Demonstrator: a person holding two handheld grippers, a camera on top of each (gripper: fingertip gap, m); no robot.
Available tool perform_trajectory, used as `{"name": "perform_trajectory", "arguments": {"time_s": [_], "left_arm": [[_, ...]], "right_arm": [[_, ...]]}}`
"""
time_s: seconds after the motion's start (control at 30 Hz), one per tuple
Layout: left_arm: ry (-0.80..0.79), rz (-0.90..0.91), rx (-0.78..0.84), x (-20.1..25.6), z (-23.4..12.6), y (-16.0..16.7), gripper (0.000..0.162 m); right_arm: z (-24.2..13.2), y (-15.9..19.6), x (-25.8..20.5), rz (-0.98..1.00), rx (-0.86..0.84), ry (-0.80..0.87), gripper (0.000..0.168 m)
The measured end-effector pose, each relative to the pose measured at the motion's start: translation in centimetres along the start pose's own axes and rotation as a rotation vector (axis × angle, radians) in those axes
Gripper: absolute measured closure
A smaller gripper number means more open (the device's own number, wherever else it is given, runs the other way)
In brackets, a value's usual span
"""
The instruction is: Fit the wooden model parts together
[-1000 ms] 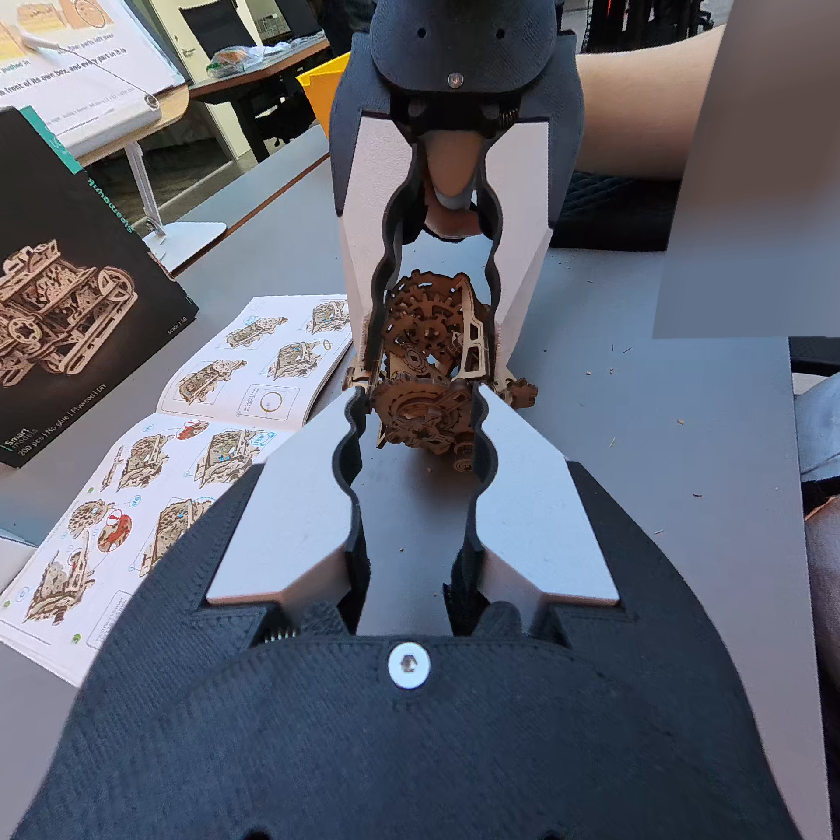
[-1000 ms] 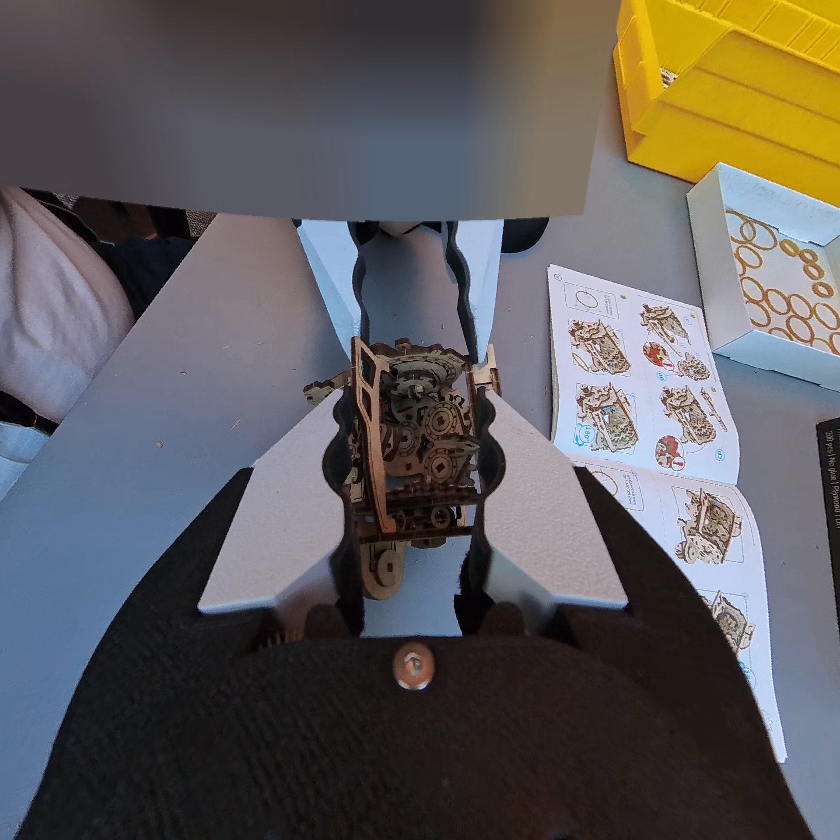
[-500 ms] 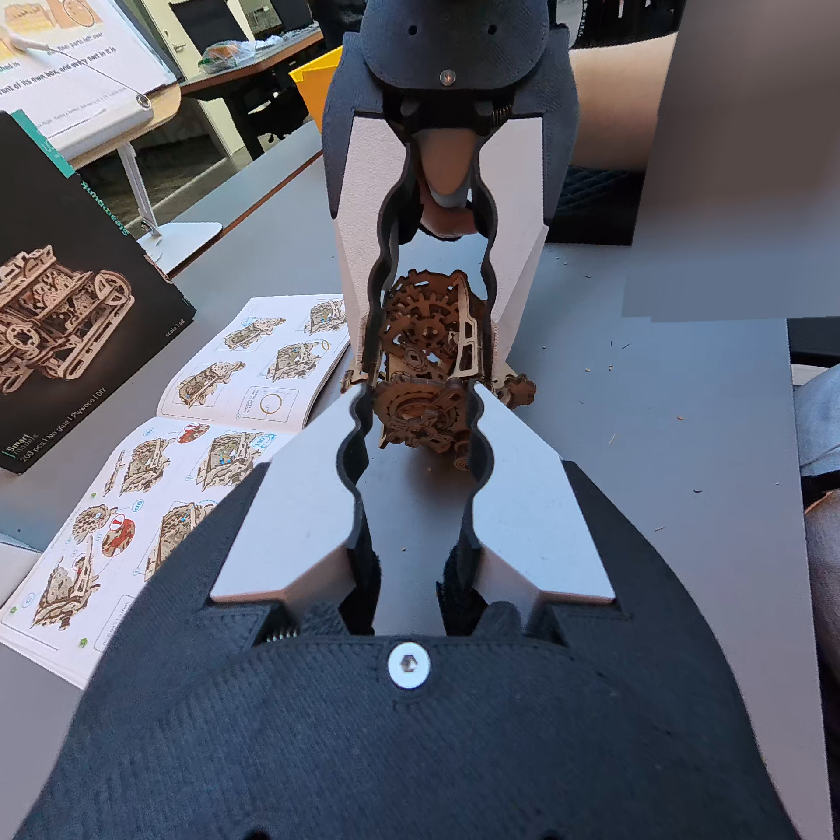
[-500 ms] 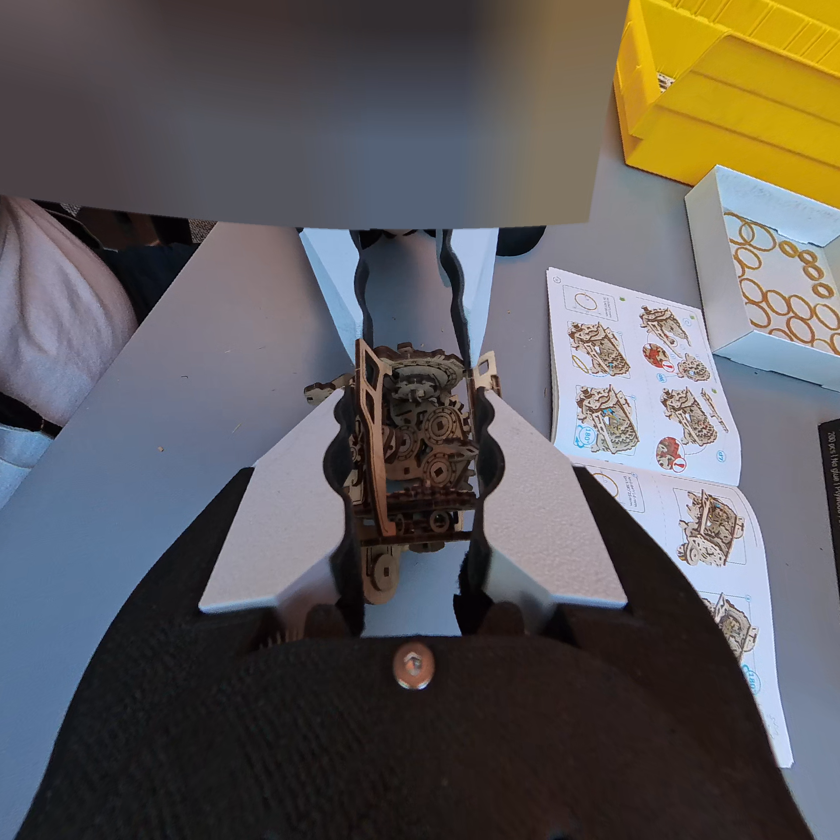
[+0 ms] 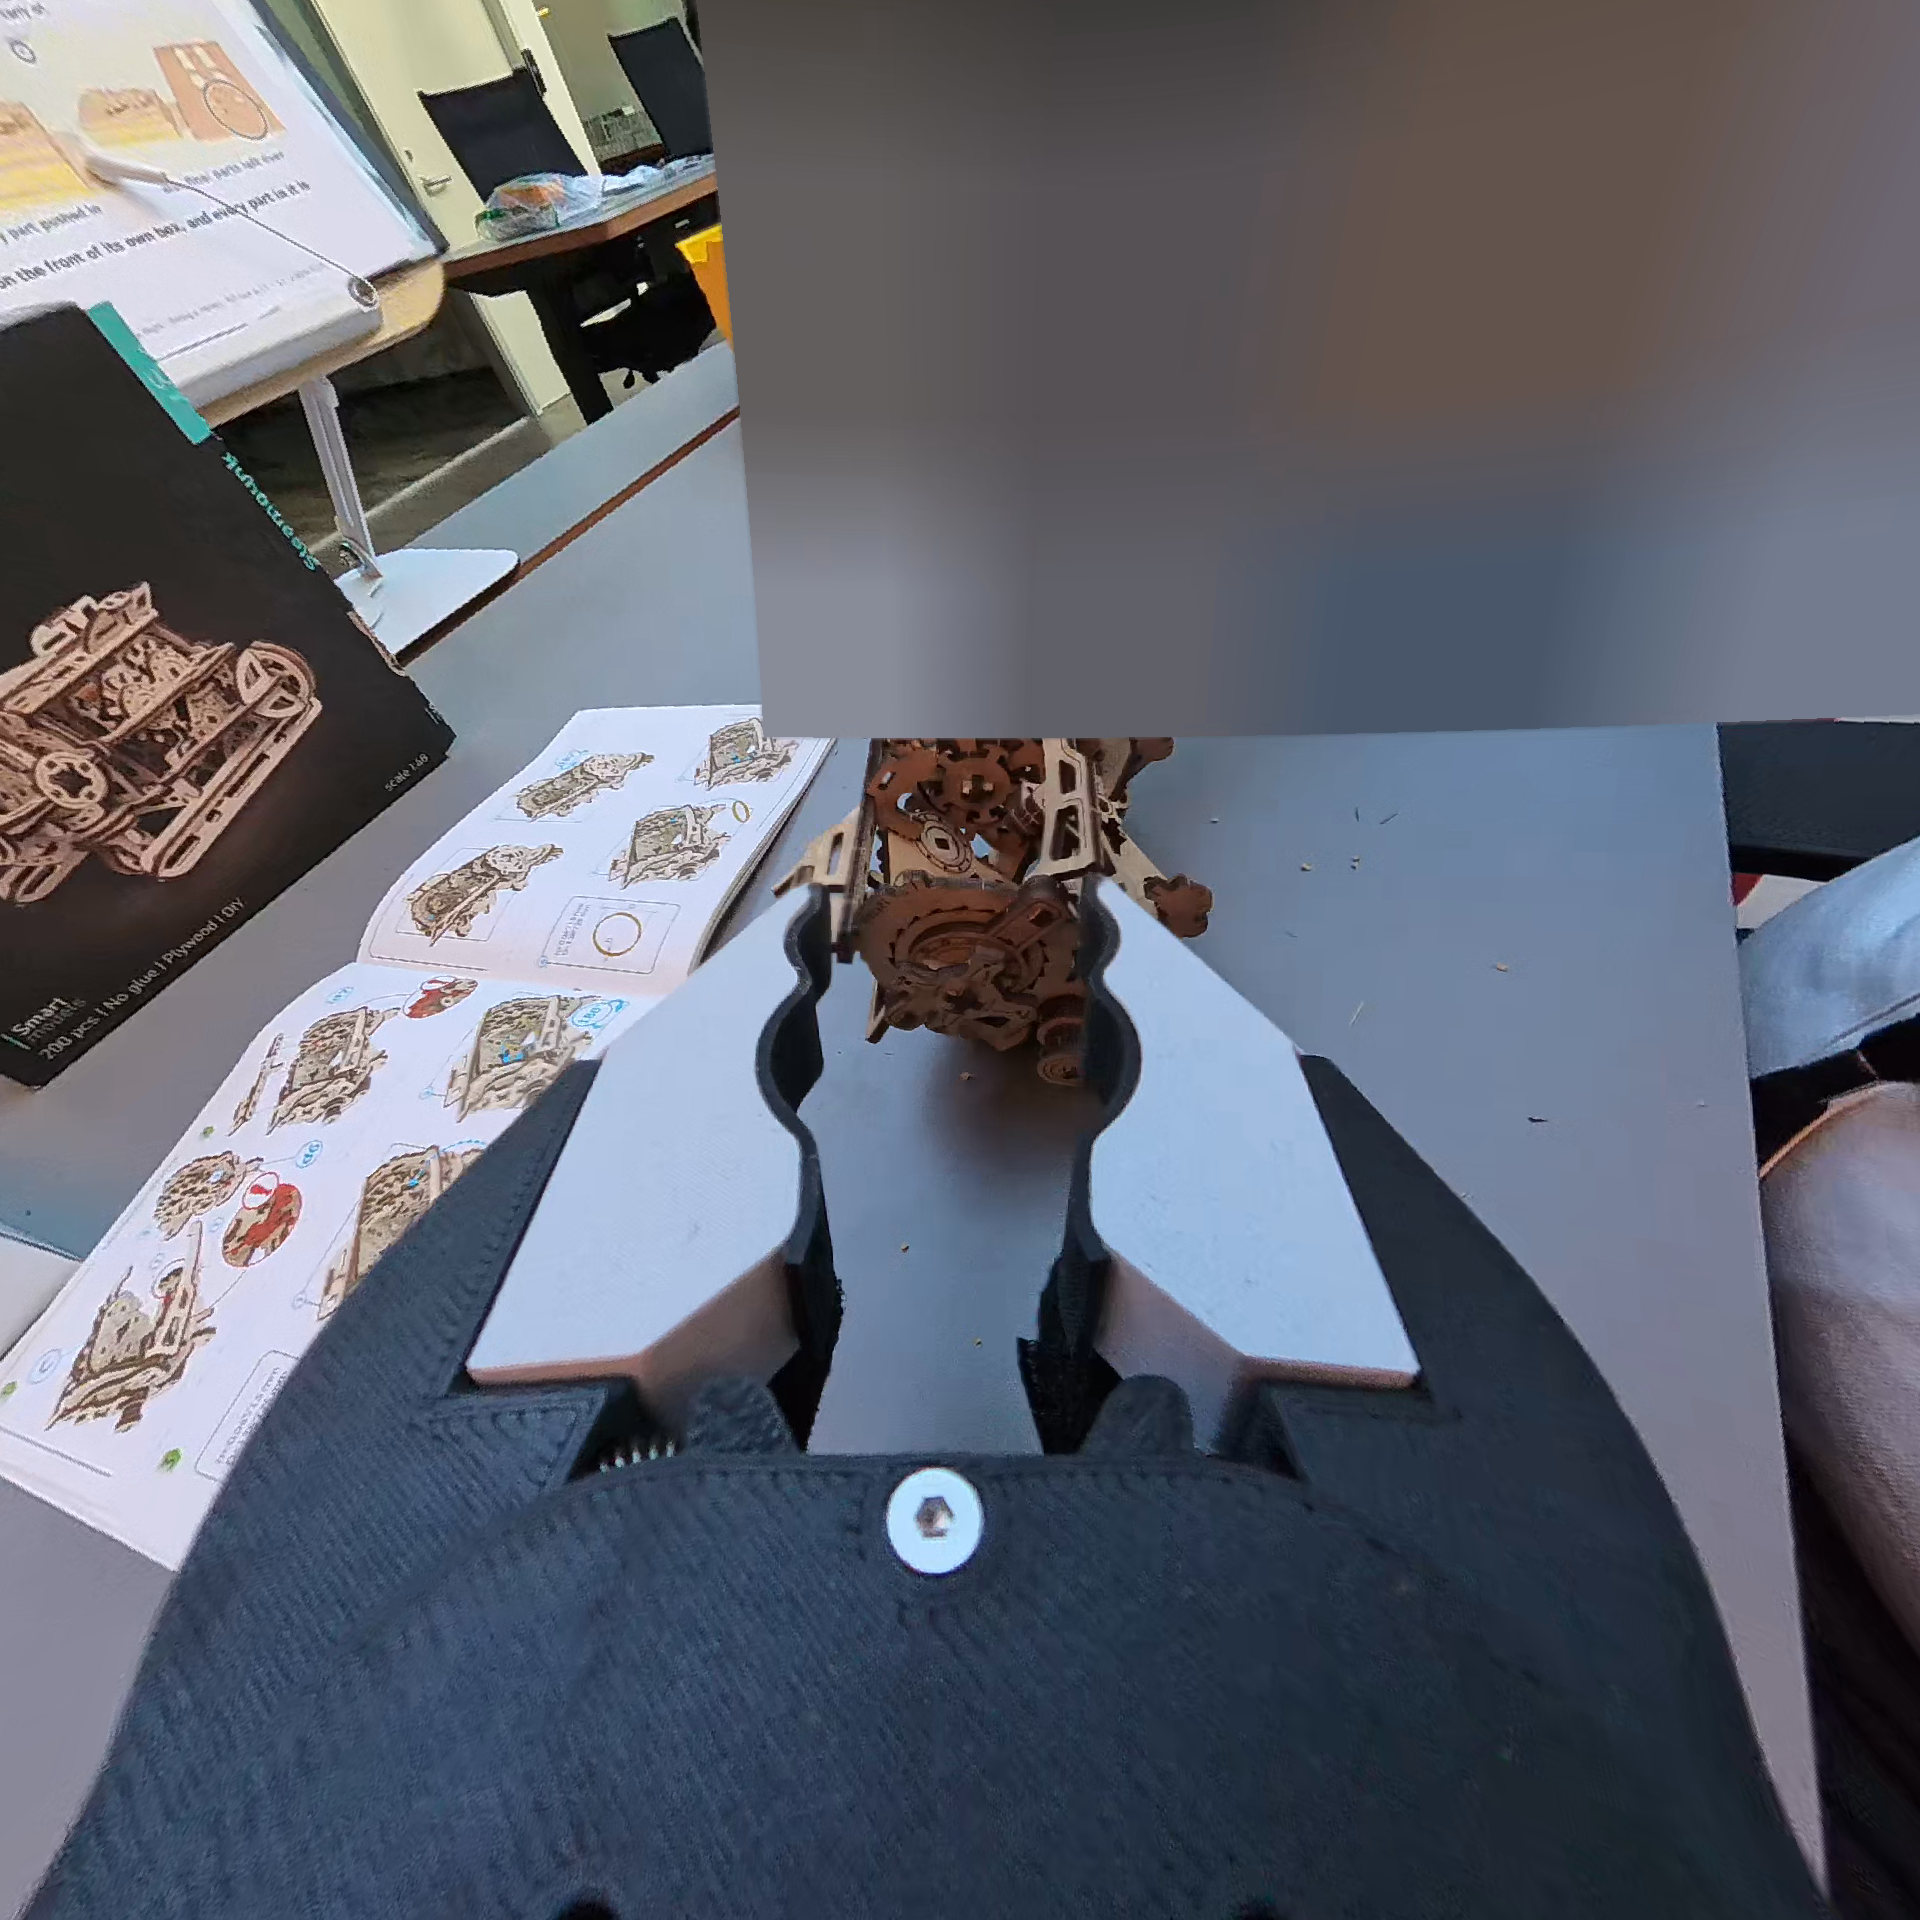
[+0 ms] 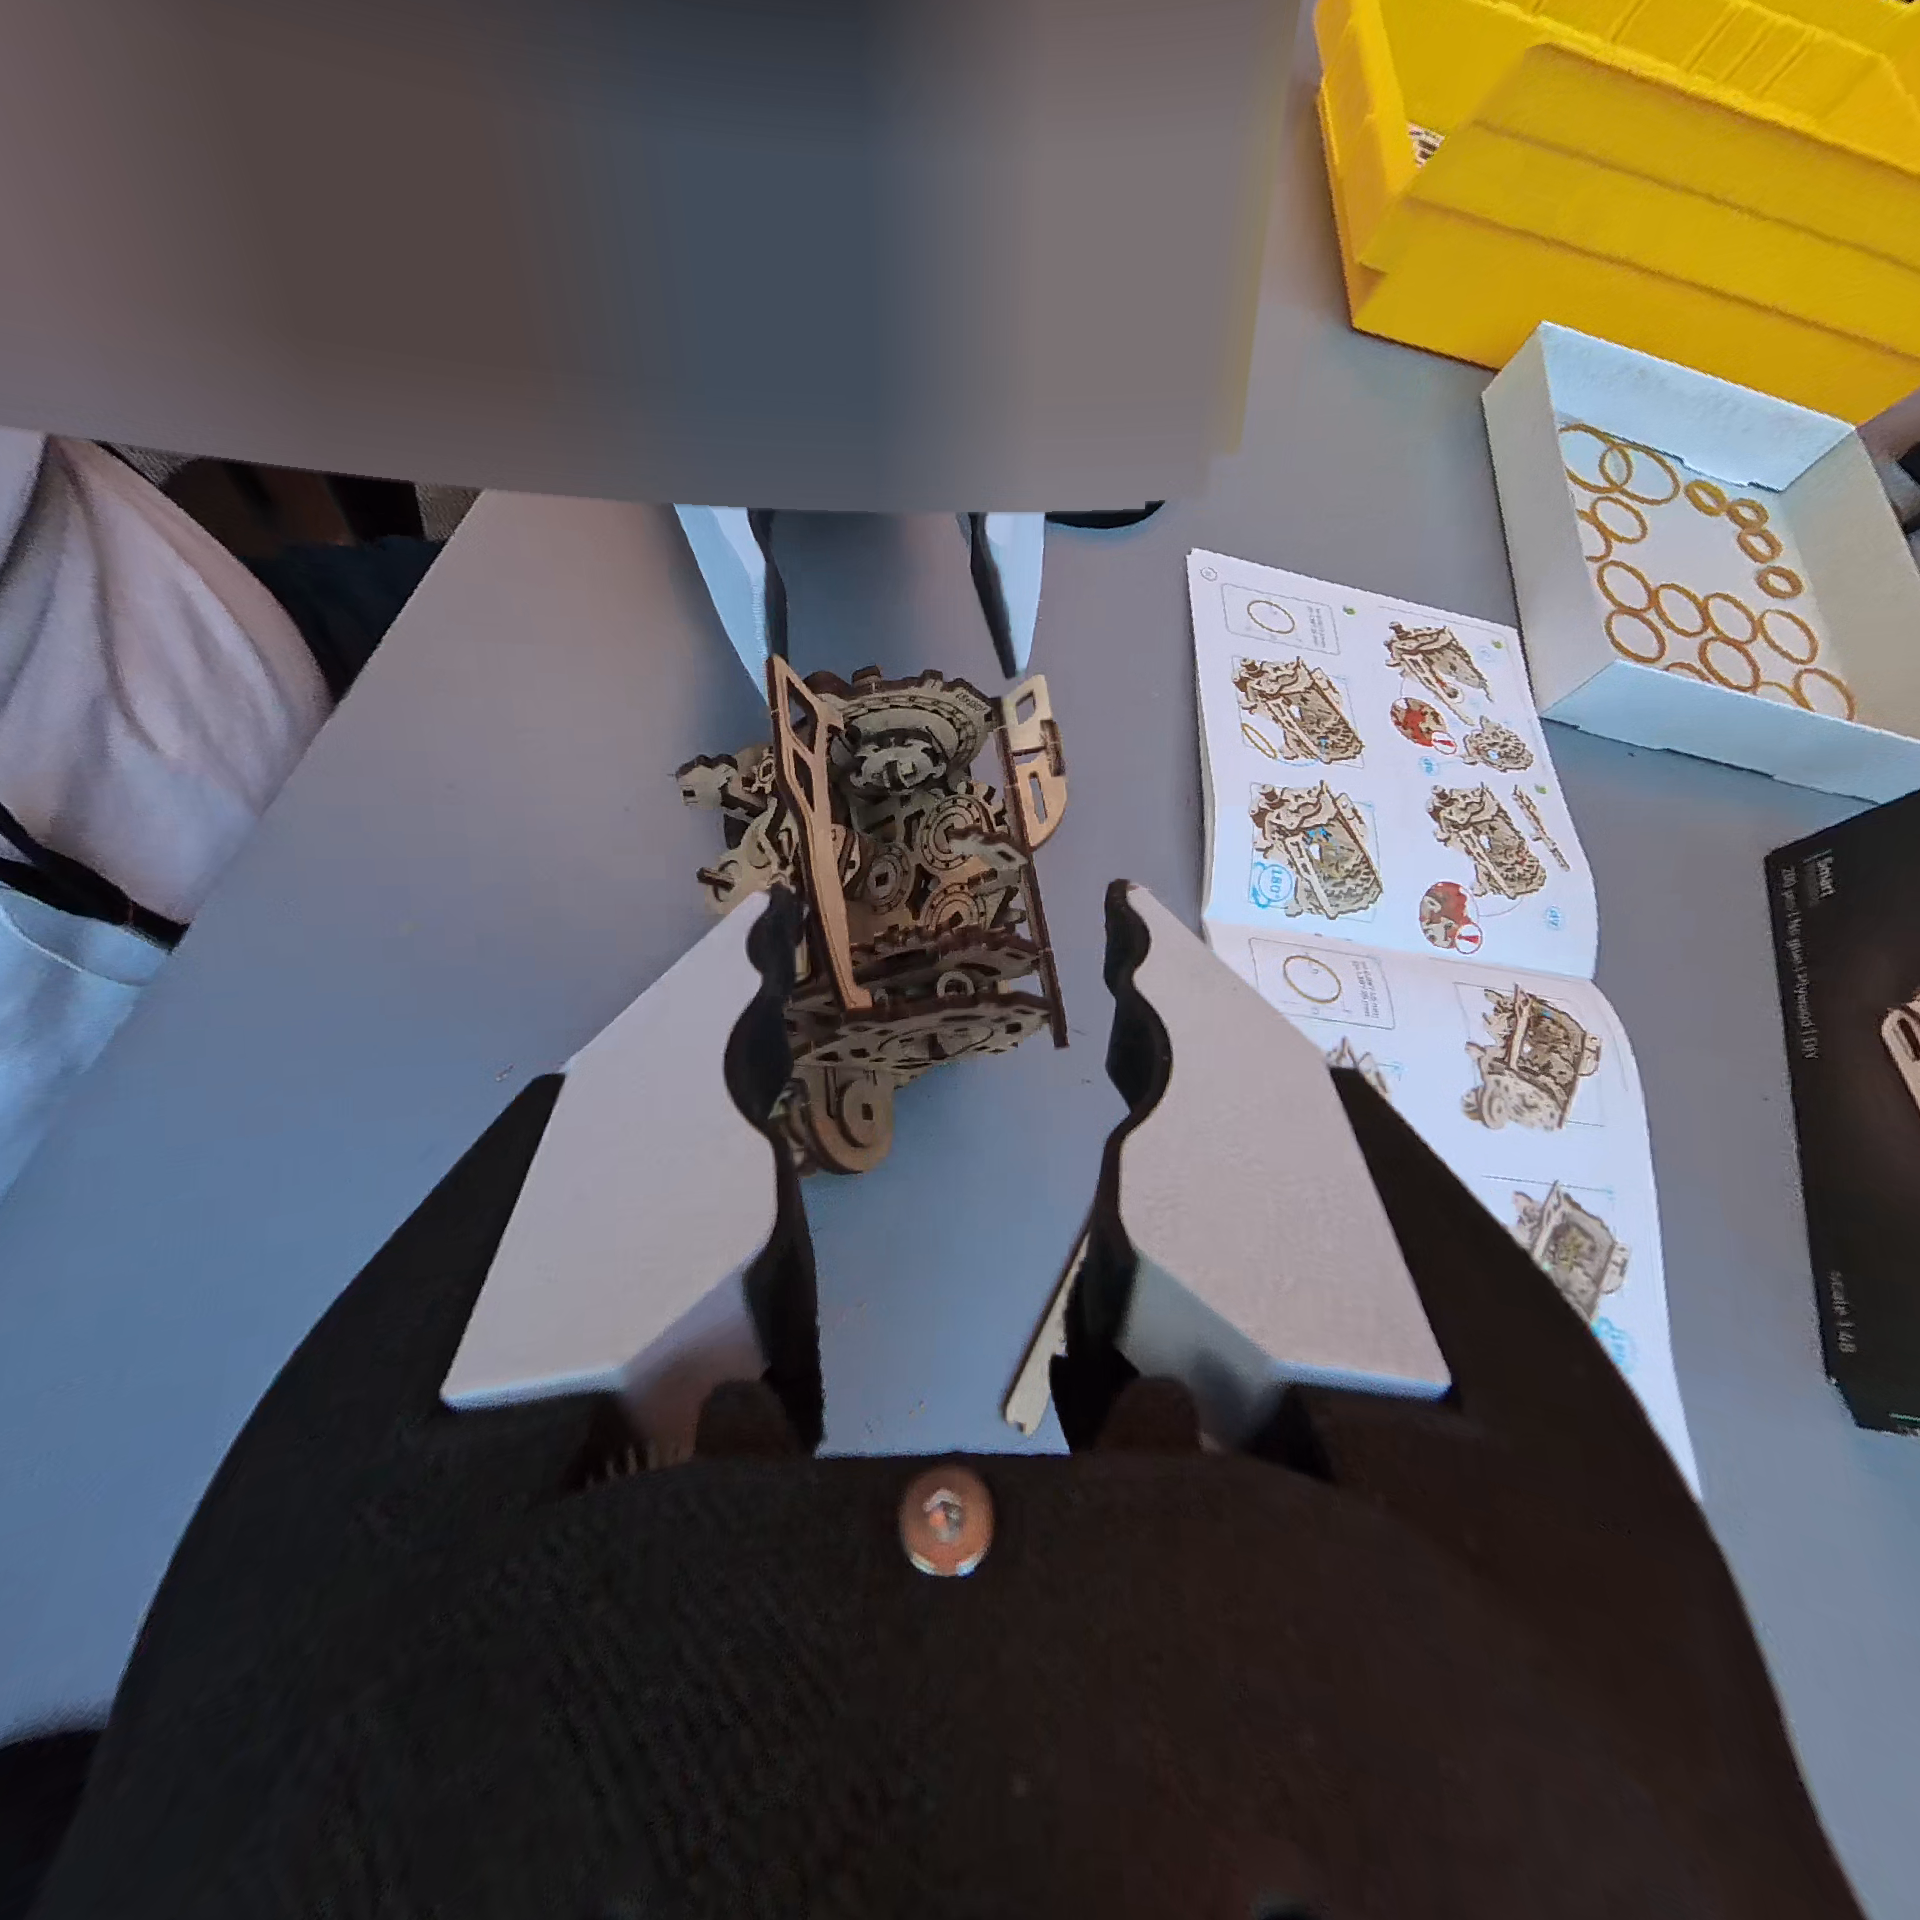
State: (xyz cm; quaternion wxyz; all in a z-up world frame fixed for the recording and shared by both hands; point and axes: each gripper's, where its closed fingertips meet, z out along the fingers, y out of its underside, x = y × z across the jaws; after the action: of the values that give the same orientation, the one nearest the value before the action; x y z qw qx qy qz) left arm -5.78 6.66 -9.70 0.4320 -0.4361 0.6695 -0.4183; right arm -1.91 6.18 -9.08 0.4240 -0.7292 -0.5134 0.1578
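The wooden gear model [image 5: 966, 935] sits tilted on the grey table [image 5: 1455, 987]. My left gripper [image 5: 956, 906] is shut on its near end, one fingertip on each side plate. In the right wrist view the model [image 6: 904, 883] lies between my right gripper's [image 6: 945, 899] spread fingers. It rests against the left finger and stands apart from the right one. A thin flat wooden strip [image 6: 1044, 1340] lies by the base of the right finger. The left gripper's fingers [image 6: 1023, 582] show beyond the model. A blurred patch hides the right gripper in the left wrist view.
An open instruction booklet [image 5: 499, 987] [image 6: 1382, 831] lies beside the model, next to a black kit box [image 5: 156, 675] [image 6: 1849, 1091]. A white tray of rings [image 6: 1704, 582] and yellow bins [image 6: 1610, 208] stand farther off. A person sits at the table's edge. Spacing between my two grippers at the tips: around 5 centimeters.
My right gripper has opened, let go of the model and drawn back from it. The left gripper keeps its grip, and the model now leans on the table.
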Motion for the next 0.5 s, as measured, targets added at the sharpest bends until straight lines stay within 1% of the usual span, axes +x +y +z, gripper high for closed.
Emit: {"name": "perform_trajectory", "arguments": {"time_s": [0.07, 0.13, 0.2, 0.3, 0.4, 0.5], "left_arm": [[0.001, -0.003, 0.004, -0.2, -0.3, -0.2, 0.115], [0.004, 0.0, -0.003, -0.3, -0.5, -0.3, 0.113], [0.006, 0.005, -0.025, -0.3, -0.4, -0.3, 0.108], [0.026, -0.001, -0.04, 0.2, 0.0, -1.2, 0.106], [0.057, -0.066, -0.064, 0.7, 0.9, -2.4, 0.104], [0.108, -0.179, -0.147, 1.3, 2.0, -2.8, 0.099]], "right_arm": [[-0.4, 0.0, -0.5, 0.031, 0.027, -0.034, 0.109], [-0.4, 1.0, -0.6, 0.033, -0.008, -0.045, 0.108], [-0.5, 1.5, -0.7, 0.038, -0.007, -0.068, 0.108], [-0.8, 1.5, -0.6, 0.104, 0.059, -0.136, 0.108], [-0.9, 1.4, -1.1, 0.196, 0.122, -0.238, 0.107], [-1.3, 1.2, -0.9, 0.214, 0.177, -0.273, 0.104]]}}
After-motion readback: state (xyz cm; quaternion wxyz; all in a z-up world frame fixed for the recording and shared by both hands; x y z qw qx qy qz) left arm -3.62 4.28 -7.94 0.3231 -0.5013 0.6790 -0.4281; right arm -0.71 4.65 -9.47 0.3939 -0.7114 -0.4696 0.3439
